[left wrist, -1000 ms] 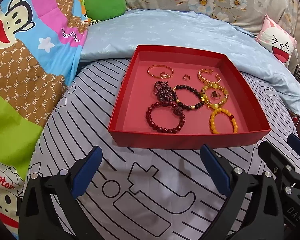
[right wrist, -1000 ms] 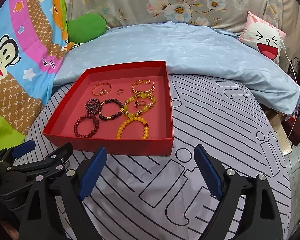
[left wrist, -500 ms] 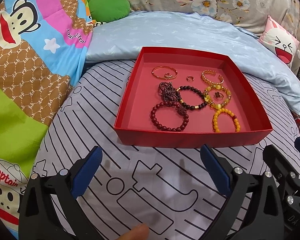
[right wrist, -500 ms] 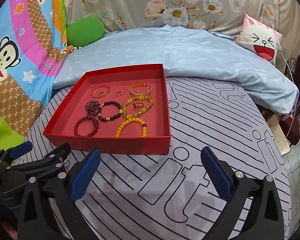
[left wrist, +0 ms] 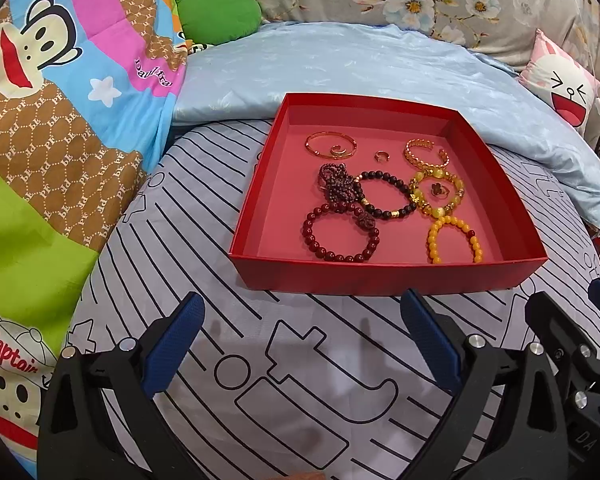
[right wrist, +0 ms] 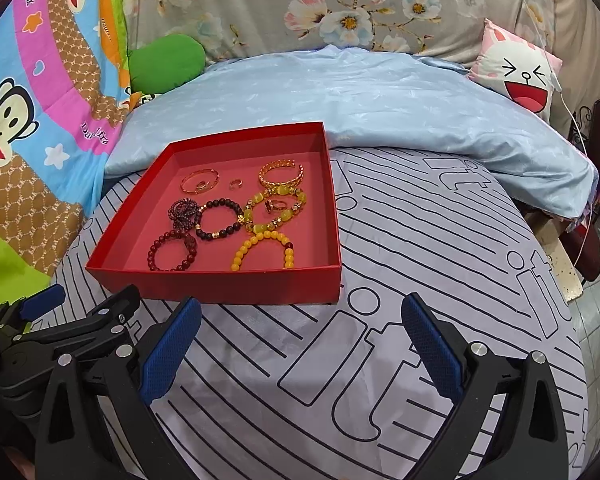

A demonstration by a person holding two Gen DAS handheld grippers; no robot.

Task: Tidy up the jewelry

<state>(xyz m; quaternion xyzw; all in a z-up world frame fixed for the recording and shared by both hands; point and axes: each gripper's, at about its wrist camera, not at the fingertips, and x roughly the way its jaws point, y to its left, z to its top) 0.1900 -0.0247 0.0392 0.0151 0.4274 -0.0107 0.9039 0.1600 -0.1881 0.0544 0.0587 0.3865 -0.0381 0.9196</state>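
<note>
Left wrist view: my left gripper (left wrist: 300, 344) hovers over the striped bed sheet (left wrist: 300, 400), jaws wide apart, nothing between them. Same for my right gripper (right wrist: 300, 344), jaws spread, empty. Both sit short of the red box (left wrist: 380, 276), which rests on the bed with the jewelry all inside it.

Contents: gold bangle (left wrist: 331, 145), small ring (left wrist: 381, 156) and gold chain cuff (left wrist: 426, 153) at the back, each lying apart. Middle row is the trouble: dark red bead cluster (left wrist: 337, 184) touches the black bead bracelet (left wrist: 384, 196), which touches the yellow stone bracelet (left wrist: 436, 196); a second ring (left wrist: 438, 190) lies inside that yellow loop. Front: red bead bracelet (left wrist: 340, 236) touching the cluster, orange bead bracelet (left wrist: 454, 240) just beside the yellow one.

Risks, as I judge them:
- Grabbing any middle piece probably drags its neighbour, since loops overlap or touch.
- Rings are tiny and flat on the floor of the box; wide pads may slip off or flick them out.
- Box looks like light card on soft bedding; pushing down on the near wall could tip or slide it and scatter everything.
- Grippers are close side by side; reaching together risks a clash over the box.
- Round beads may roll out of a pinch.
</note>
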